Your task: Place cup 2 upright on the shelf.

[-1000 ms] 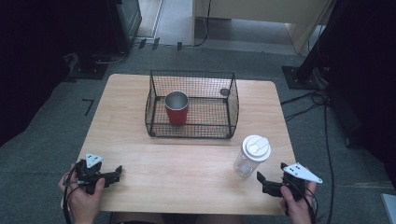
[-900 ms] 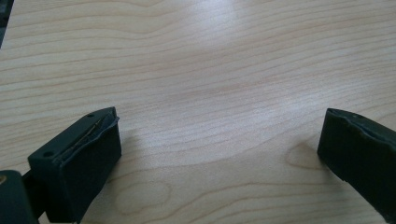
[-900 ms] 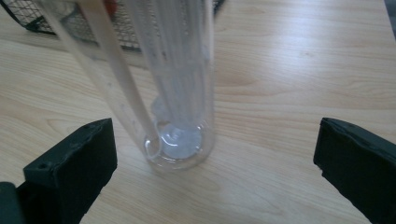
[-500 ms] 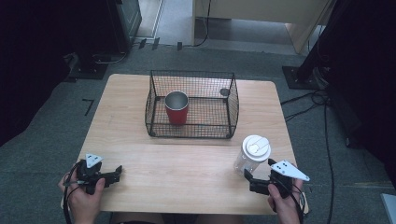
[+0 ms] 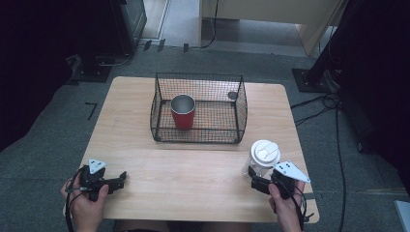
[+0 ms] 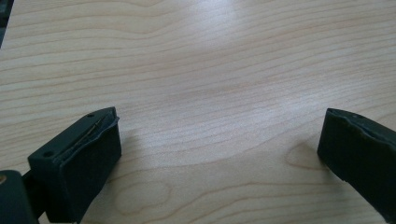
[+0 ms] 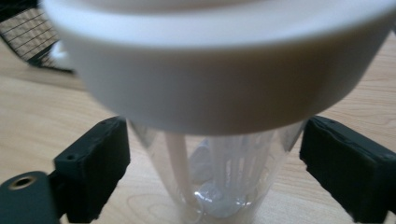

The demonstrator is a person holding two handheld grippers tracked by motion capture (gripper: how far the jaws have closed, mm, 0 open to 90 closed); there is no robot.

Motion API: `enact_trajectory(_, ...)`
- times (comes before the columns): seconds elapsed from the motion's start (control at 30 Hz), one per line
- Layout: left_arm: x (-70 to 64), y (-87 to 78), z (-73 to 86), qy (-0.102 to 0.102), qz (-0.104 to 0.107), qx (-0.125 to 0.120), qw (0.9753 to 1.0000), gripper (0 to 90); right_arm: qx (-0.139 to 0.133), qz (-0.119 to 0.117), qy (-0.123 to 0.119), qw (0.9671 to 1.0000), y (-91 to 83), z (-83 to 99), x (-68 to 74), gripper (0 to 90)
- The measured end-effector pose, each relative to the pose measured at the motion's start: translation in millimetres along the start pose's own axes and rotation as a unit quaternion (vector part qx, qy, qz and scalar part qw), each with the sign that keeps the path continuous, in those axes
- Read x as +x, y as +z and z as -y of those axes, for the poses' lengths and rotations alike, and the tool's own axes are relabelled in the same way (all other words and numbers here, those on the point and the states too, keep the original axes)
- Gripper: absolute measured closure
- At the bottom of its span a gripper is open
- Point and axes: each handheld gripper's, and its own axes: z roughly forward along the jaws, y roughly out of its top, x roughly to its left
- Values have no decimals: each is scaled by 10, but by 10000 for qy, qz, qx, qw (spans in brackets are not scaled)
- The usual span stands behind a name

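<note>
Bare pale wooden table [image 5: 193,169] spreads wide between my hands. Far off sits a black wire basket [image 5: 199,108]. Near the right edge, my right gripper [image 5: 256,178] gapes wide around the clear white-lidded plastic cup [image 5: 262,157]; my left gripper [image 5: 120,179] rests wide open at the near left.

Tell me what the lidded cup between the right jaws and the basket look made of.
Cup: clear, glossy plastic by its see-through wall; its white lid looks like matte plastic. Basket: thin black wire mesh, probably coated metal, since the table shows through the grid.
</note>
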Motion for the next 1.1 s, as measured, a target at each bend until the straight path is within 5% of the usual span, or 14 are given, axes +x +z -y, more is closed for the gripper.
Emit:
enact_trajectory(0.5, 0, 0, 0, -2, -2, 1, 10000, 0, -189, 88, 265, 9994, 123, -82, 56, 119)
enact_trajectory(0.73, 0, 0, 0, -2, -1, -1, 10000, 0, -303, 358, 110, 9988, 142, -116, 134, 156)
enact_trajectory(0.93, 0, 0, 0, 0, 1, 0, 10000, 0, -364, 307, 40, 9989, 136, -114, 161, 162)
enact_trajectory(1.1, 0, 0, 0, -3, 0, 0, 10000, 0, -504, 124, 208, 9984, 110, -134, 166, 165)
